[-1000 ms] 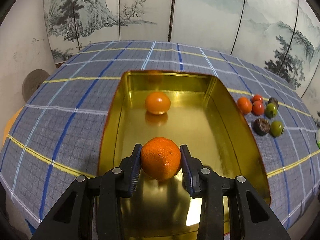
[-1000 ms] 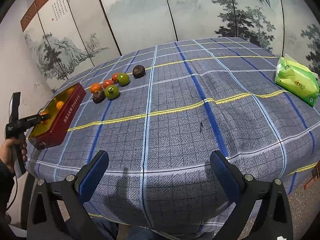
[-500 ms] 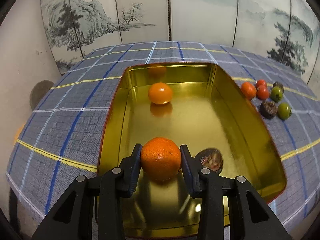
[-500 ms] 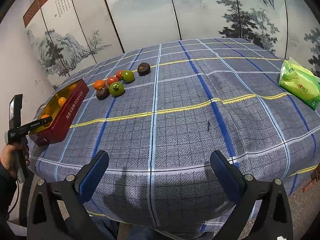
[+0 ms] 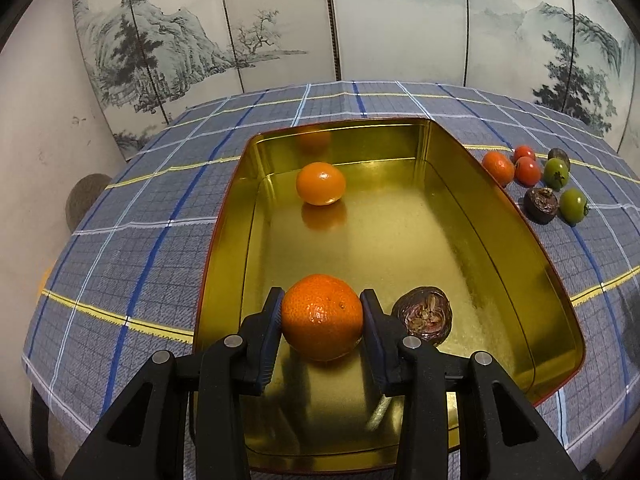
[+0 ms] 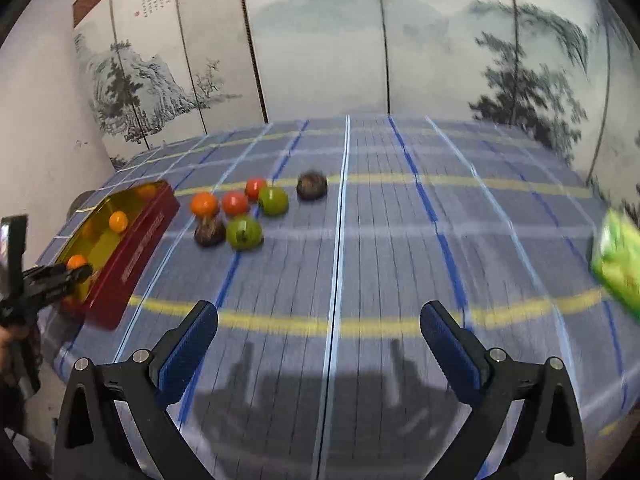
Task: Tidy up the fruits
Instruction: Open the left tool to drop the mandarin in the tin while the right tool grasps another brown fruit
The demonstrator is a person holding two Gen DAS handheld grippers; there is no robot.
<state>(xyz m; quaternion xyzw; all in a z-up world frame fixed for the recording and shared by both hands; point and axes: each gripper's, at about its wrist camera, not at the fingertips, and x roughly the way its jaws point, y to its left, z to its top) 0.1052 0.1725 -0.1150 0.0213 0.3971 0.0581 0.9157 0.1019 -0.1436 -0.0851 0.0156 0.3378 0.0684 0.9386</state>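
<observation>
My left gripper (image 5: 322, 316) is shut on an orange mandarin (image 5: 322, 316), held over the near end of a gold tin (image 5: 500, 208) with red outer walls. Inside the tin lie a second mandarin (image 5: 321, 183) at the far end and a dark purple fruit (image 5: 422, 315) just right of my fingers. To the right of the tin on the plaid cloth sit an orange fruit (image 5: 497, 168), two red ones (image 5: 527, 171), two green ones (image 5: 573, 204) and two dark ones (image 5: 541, 204). My right gripper (image 6: 319, 334) is open and empty above the cloth, well short of that fruit cluster (image 6: 244, 233).
The tin (image 6: 140, 240) sits at the table's left edge in the right wrist view, with the left gripper (image 6: 52, 278) over it. A green packet (image 6: 618, 264) lies at the right edge. A painted folding screen (image 5: 360, 20) stands behind the table.
My left gripper has risen and drawn back a little, so the dark fruit in the tin came into view. My right gripper has swung forward and left over the table toward the fruit; its view is blurred.
</observation>
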